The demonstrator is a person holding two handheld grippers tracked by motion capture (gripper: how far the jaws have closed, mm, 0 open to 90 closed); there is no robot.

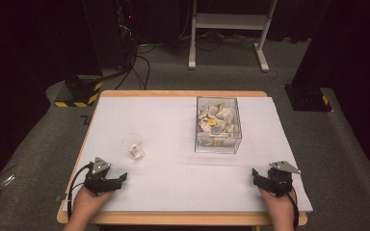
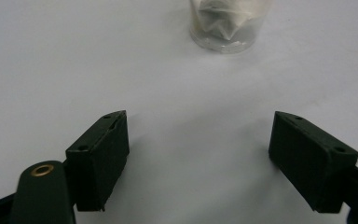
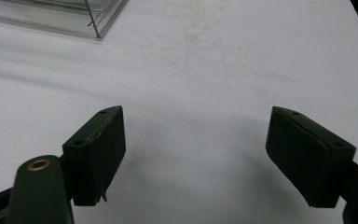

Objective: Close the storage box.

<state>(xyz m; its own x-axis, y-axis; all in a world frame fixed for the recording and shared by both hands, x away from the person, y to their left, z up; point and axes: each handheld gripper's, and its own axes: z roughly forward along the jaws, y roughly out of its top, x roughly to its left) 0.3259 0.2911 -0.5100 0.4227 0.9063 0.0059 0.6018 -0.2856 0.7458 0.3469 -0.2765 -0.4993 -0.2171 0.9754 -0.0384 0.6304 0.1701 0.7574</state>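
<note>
Tongs, left [image 1: 124, 177] and right [image 1: 254, 173], gape wide and empty (cup [image 1: 133, 146] near left).

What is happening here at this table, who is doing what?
A person holds a two-jaw gripper in each hand near the front edge of the white table. The left gripper and the right gripper are both open and hold nothing. A small clear cup with something white inside stands ahead of the left one, and a clear box of white packets farther back.

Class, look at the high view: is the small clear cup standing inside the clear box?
No, the cup stands on the white table, left of the box.
</note>
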